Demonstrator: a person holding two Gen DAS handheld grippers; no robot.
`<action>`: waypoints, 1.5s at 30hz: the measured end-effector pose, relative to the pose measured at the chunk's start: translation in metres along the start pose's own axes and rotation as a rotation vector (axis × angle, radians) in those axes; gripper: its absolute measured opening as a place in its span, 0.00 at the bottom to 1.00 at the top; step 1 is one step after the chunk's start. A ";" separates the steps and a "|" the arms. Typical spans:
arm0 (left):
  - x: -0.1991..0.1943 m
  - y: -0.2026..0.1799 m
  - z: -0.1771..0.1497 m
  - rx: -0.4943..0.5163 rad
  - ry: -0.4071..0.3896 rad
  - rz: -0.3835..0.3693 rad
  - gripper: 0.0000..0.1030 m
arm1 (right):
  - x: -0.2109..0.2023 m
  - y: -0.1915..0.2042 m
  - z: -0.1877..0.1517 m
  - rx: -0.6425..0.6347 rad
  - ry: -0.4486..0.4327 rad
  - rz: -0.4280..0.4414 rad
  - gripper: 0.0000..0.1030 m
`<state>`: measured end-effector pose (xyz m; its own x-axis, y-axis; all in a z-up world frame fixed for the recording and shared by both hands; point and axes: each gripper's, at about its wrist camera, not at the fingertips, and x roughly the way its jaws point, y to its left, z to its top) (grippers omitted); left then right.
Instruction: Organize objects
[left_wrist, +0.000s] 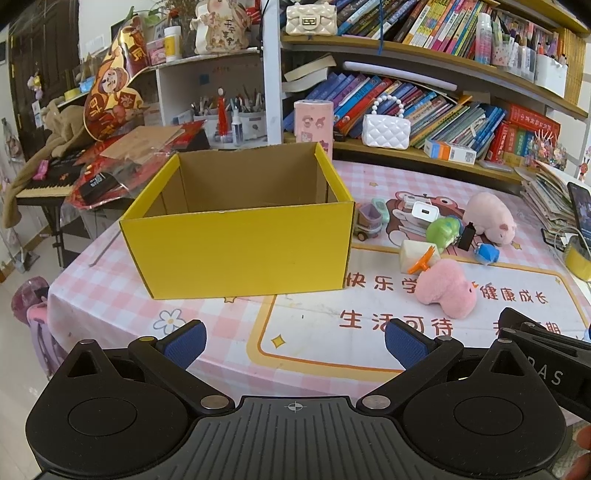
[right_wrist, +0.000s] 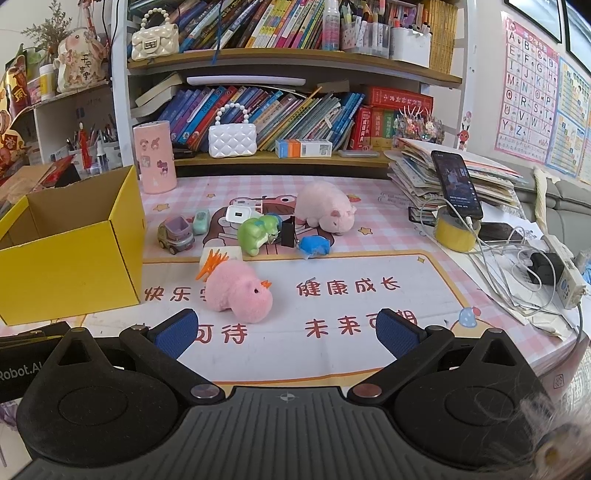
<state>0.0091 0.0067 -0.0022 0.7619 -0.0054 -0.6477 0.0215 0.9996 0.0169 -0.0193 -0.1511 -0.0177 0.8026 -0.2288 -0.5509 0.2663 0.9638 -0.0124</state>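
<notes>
An open yellow cardboard box (left_wrist: 240, 247) stands on the table's left; it looks empty and also shows in the right wrist view (right_wrist: 70, 269). To its right lie toys: a pink plush (right_wrist: 240, 291) with an orange clip (right_wrist: 212, 264), a paler pink pig plush (right_wrist: 325, 206), a green dinosaur toy (right_wrist: 255, 232), a blue toy (right_wrist: 314, 246), a white charger (right_wrist: 238, 214), a small toy car (right_wrist: 175, 234). My left gripper (left_wrist: 295, 341) is open and empty, in front of the box. My right gripper (right_wrist: 286, 332) is open and empty, just short of the pink plush.
A pink checked tablecloth (right_wrist: 369, 314) covers the table. A phone (right_wrist: 456, 182) leans on a yellow tape roll (right_wrist: 454, 232) with cables at the right. Stacked papers (right_wrist: 417, 173), a pink cylinder (right_wrist: 153, 157), a white handbag (right_wrist: 232, 138) and bookshelves stand behind.
</notes>
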 end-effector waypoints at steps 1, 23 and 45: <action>0.000 0.000 0.000 0.001 0.001 0.000 1.00 | 0.000 0.000 0.001 0.001 0.000 0.000 1.00; 0.008 -0.013 0.007 0.031 0.007 0.010 1.00 | 0.009 -0.009 0.006 0.010 0.029 0.006 1.00; 0.049 -0.062 0.023 -0.021 0.086 0.037 1.00 | 0.072 -0.051 0.038 -0.014 0.127 0.054 1.00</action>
<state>0.0600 -0.0560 -0.0175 0.7035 0.0335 -0.7099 -0.0201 0.9994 0.0272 0.0451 -0.2223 -0.0254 0.7413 -0.1586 -0.6521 0.2165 0.9762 0.0087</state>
